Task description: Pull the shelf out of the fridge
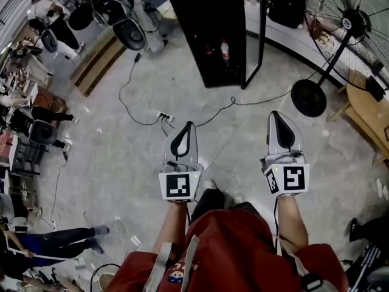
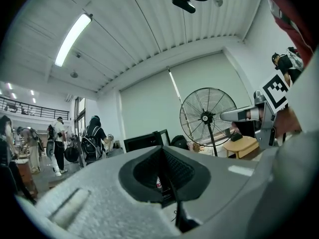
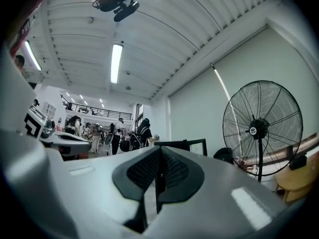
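A small black fridge (image 1: 209, 35) stands on the concrete floor ahead of me with its glass door (image 1: 255, 32) swung open to the right. A bottle (image 1: 225, 49) stands inside; the shelf under it is too dark to make out. My left gripper (image 1: 185, 126) and right gripper (image 1: 275, 115) are held side by side well short of the fridge. Both are shut with nothing between their fingertips. The fridge (image 2: 146, 140) shows just above the closed tips of the left gripper (image 2: 162, 149). Beyond the right gripper (image 3: 159, 151), the fridge (image 3: 185, 144) shows too.
A tall pedestal fan (image 1: 349, 23) with a round base (image 1: 308, 97) stands right of the fridge, beside a wooden table (image 1: 371, 111). A power strip (image 1: 164, 117) and cables lie on the floor before the fridge. People and equipment crowd the left side.
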The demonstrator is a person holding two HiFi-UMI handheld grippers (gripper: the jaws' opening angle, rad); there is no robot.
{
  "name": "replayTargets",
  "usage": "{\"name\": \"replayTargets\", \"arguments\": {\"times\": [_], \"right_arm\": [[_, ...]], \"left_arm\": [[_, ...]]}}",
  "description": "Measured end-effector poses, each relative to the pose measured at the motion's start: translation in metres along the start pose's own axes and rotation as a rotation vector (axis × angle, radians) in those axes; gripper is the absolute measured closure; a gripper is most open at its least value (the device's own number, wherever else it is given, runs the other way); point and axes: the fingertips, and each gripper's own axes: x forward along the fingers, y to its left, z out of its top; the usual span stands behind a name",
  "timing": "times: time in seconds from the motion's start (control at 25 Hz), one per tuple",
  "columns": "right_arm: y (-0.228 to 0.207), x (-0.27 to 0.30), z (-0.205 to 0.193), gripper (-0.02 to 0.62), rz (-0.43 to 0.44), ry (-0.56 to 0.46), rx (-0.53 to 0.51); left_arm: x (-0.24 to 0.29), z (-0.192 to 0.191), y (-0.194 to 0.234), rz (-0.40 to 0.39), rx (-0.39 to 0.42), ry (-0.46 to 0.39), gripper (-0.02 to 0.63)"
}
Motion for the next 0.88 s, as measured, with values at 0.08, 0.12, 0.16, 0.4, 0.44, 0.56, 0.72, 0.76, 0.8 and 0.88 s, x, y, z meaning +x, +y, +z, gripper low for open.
{"name": "replayTargets", "arguments": {"times": [0.08, 0.12, 0.16, 0.4, 0.44, 0.56, 0.72, 0.76, 0.8, 0.88], "right_arm": [[0.002, 0.011, -0.001, 0.598, 0.007, -0.003, -0.003], [0.002, 0.017, -0.002, 0.598, 0.009, -0.002, -0.006], [0.003, 0.023, -0.004, 0.598, 0.01, 0.0, -0.01], [0.017, 0.07, -0.027, 0.598, 0.018, 0.028, -0.029], [0.019, 0.082, -0.03, 0.598, 0.018, 0.032, -0.032], [0.033, 0.12, -0.035, 0.598, 0.015, 0.043, -0.038], [0.059, 0.168, -0.04, 0.598, 0.033, 0.061, -0.051], [0.065, 0.178, -0.042, 0.598, 0.037, 0.065, -0.054], [0.07, 0.189, -0.044, 0.598, 0.04, 0.069, -0.057], [0.078, 0.211, -0.049, 0.598, 0.043, 0.075, -0.061]], "left_arm": [[0.008, -0.005, 0.006, 0.007, -0.006, 0.008, 0.607], [0.012, -0.008, 0.01, 0.008, -0.007, 0.01, 0.607], [0.017, -0.011, 0.013, 0.008, -0.01, 0.01, 0.608], [0.05, -0.038, 0.05, 0.012, -0.037, 0.01, 0.608], [0.058, -0.041, 0.059, 0.011, -0.034, 0.008, 0.608], [0.078, -0.051, 0.09, 0.012, -0.045, 0.008, 0.607], [0.1, -0.061, 0.133, 0.015, -0.041, 0.013, 0.608], [0.105, -0.063, 0.142, 0.016, -0.038, 0.01, 0.607], [0.111, -0.065, 0.152, 0.019, -0.038, 0.008, 0.607], [0.122, -0.07, 0.171, 0.025, -0.053, 0.002, 0.607]]}}
